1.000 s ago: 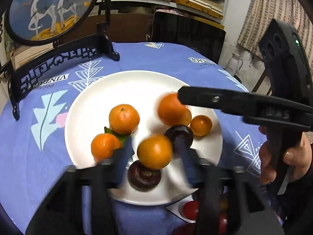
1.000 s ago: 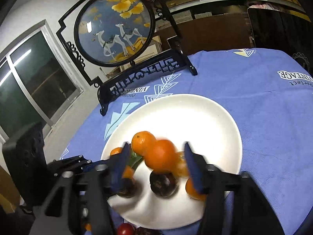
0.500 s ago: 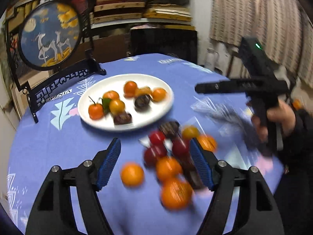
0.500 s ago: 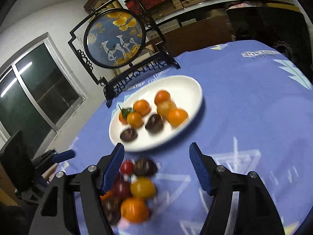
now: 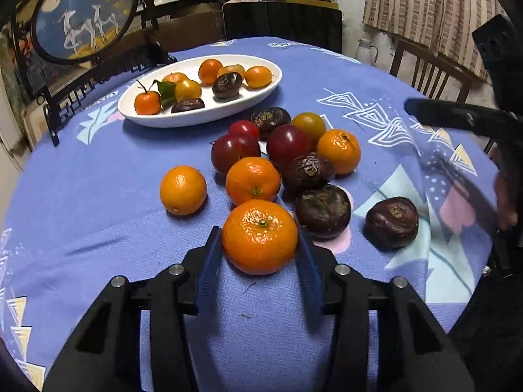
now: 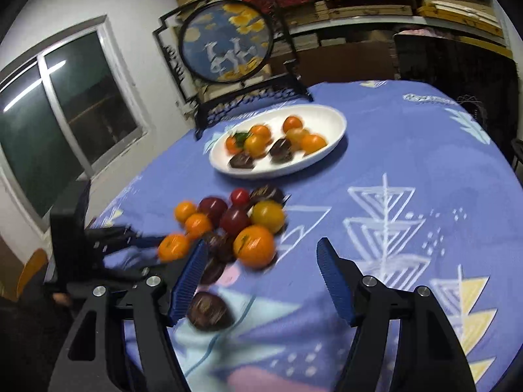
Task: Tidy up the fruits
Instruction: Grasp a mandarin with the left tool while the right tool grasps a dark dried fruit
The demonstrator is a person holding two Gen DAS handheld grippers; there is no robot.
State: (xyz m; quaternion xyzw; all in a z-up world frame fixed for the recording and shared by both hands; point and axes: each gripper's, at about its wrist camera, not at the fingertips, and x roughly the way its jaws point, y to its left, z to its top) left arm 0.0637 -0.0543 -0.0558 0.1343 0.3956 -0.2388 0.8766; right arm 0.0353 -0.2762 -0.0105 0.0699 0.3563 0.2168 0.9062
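Note:
My left gripper (image 5: 258, 232) is closing, and its blue pads touch both sides of a large orange (image 5: 260, 236) that rests on the blue tablecloth. Behind it lies a loose pile of fruit (image 5: 281, 150): oranges, red plums and dark wrinkled fruits. Farther back, a white oval plate (image 5: 196, 121) holds several small oranges and two dark fruits. In the right wrist view my right gripper (image 6: 261, 243) is open above the cloth with nothing between its pads. A dark fruit (image 6: 209, 308) lies just beside its left finger. The plate (image 6: 278, 171) sits beyond.
A round painted screen on a black stand (image 5: 81, 16) stands behind the plate. A wooden chair (image 5: 425, 72) and a white jug (image 5: 366, 50) are past the table's far right edge. The right gripper (image 5: 457, 117) hovers at the right. A window (image 6: 65, 98) is to the left.
Both grippers have pulled back from over the plate to the loose pile on the cloth. The left jaws have narrowed around a large orange. The right jaws stand wider.

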